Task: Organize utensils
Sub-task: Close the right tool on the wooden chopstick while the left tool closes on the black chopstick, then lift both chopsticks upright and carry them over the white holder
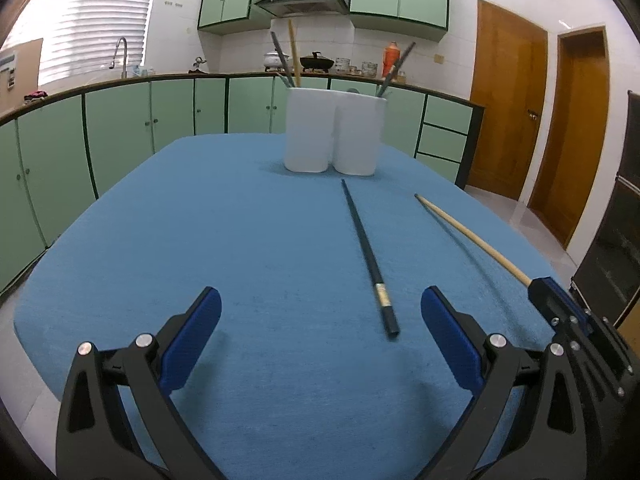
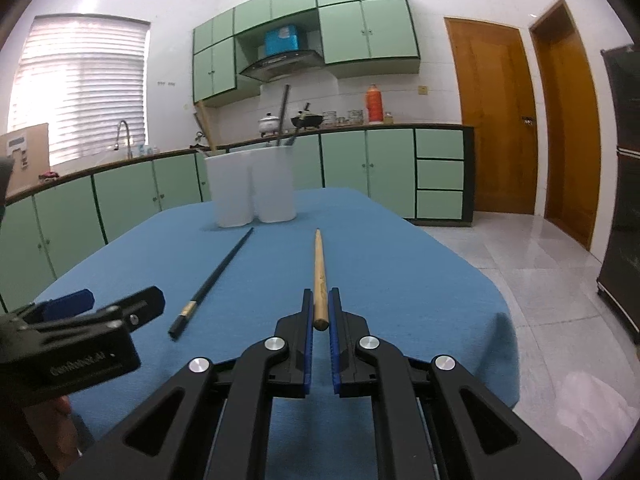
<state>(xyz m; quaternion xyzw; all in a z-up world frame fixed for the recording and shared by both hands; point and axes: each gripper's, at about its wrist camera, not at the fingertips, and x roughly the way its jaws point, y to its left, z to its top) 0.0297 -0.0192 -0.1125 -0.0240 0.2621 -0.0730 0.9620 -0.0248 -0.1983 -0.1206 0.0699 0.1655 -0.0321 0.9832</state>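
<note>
My right gripper is shut on the thick end of a wooden chopstick, which points away toward the holders and shows raised off the cloth in the left wrist view. A black chopstick lies on the blue tablecloth, its thick end between my left gripper's open fingers; it also shows in the right wrist view. My left gripper is open and empty. Two white holders stand side by side at the far end with chopsticks in them.
The table's right edge drops to a tiled floor. Green cabinets and a counter with pots run behind the table. Wooden doors stand at the right. The left gripper's body sits left of the right gripper.
</note>
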